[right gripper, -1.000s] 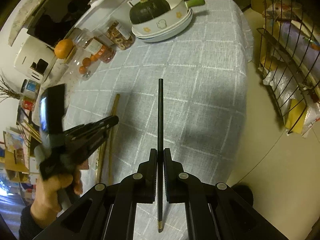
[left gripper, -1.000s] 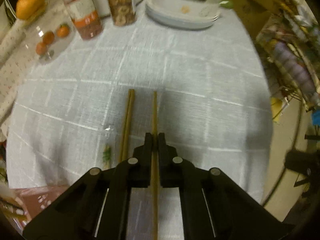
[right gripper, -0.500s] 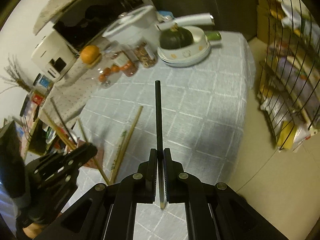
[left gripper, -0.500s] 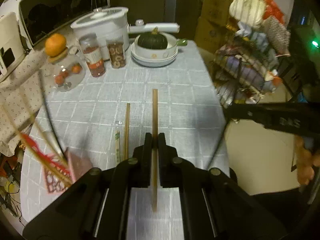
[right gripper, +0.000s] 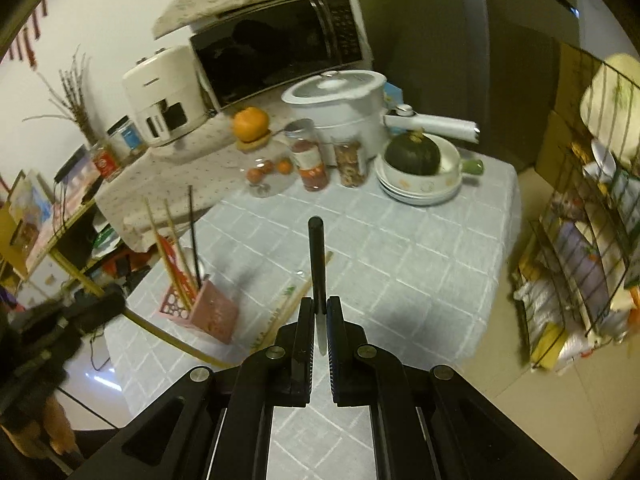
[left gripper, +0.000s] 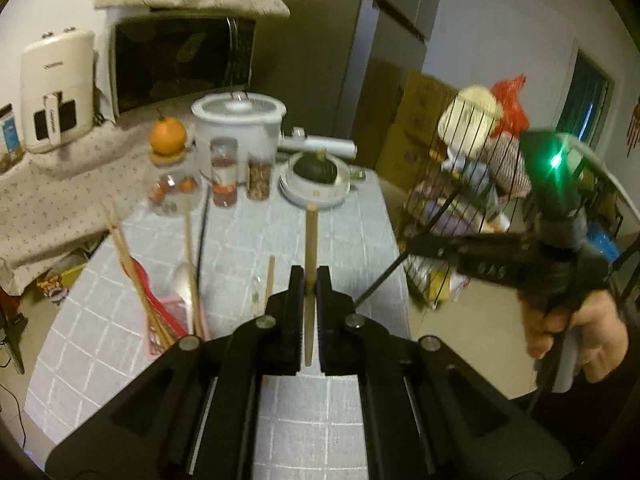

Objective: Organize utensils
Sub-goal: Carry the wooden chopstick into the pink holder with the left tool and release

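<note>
My left gripper (left gripper: 308,280) is shut on a wooden chopstick (left gripper: 311,248) that points forward, lifted above the grey checked tablecloth (left gripper: 248,240). My right gripper (right gripper: 319,307) is shut on a black chopstick (right gripper: 317,256), also held in the air. A pink utensil holder (right gripper: 208,312) stands at the table's left edge with several chopsticks and a spoon (left gripper: 182,280) in it. One more wooden chopstick (left gripper: 269,280) and a wrapped pair (right gripper: 280,312) lie on the cloth beside the holder. The right gripper and the hand holding it appear in the left wrist view (left gripper: 480,256).
At the table's far end stand a plate stack with a dark squash (right gripper: 414,156), two jars (right gripper: 312,160), a glass bowl of small oranges (right gripper: 264,176) and a white cooker (right gripper: 340,100). A wire rack (right gripper: 580,248) stands right of the table; a microwave (right gripper: 280,44) sits behind.
Both grippers have risen from the table and tilted up, each carrying its chopstick. The pink holder and the back counter have come into view.
</note>
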Demonstrator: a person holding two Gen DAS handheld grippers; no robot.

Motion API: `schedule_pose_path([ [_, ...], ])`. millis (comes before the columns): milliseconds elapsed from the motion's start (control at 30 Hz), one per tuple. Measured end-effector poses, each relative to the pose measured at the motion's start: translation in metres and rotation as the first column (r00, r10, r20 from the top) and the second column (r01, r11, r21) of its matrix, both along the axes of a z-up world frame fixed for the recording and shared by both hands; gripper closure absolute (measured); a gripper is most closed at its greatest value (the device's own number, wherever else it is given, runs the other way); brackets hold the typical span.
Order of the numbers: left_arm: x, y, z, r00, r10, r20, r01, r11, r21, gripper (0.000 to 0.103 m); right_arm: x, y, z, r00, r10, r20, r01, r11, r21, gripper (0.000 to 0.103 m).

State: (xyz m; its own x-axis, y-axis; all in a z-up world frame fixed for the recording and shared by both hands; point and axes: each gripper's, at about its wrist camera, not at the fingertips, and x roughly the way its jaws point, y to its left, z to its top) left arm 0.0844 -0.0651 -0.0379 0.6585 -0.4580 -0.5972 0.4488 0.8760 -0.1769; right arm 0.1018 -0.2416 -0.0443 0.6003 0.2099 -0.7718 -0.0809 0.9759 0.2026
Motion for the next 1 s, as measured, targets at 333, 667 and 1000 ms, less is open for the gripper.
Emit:
schedule_pose_path([
  [333, -0.015, 0.040, 0.032, 0.987, 0.090, 0.135, -0.089, 0.996, -0.018, 0.097, 0.001, 0.030, 0.009, 0.999, 0.048, 0.022, -0.048, 0.999, 0.011, 0.097],
  [667, -0.003, 0.069, 0.027, 0.957, 0.234, 0.174, -0.239, 0.971, 0.008, 0.097, 0.005, 0.053, 0.019, 0.996, 0.079, 0.046, -0.081, 0.996, 0.040, 0.097],
  [1000, 0.036, 0.080, -0.010, 0.950, 0.308, 0.056, -0.311, 0.948, 0.071, 0.097, 0.006, 0.057, 0.017, 0.996, 0.083, 0.039, -0.085, 0.995, 0.044, 0.097],
])
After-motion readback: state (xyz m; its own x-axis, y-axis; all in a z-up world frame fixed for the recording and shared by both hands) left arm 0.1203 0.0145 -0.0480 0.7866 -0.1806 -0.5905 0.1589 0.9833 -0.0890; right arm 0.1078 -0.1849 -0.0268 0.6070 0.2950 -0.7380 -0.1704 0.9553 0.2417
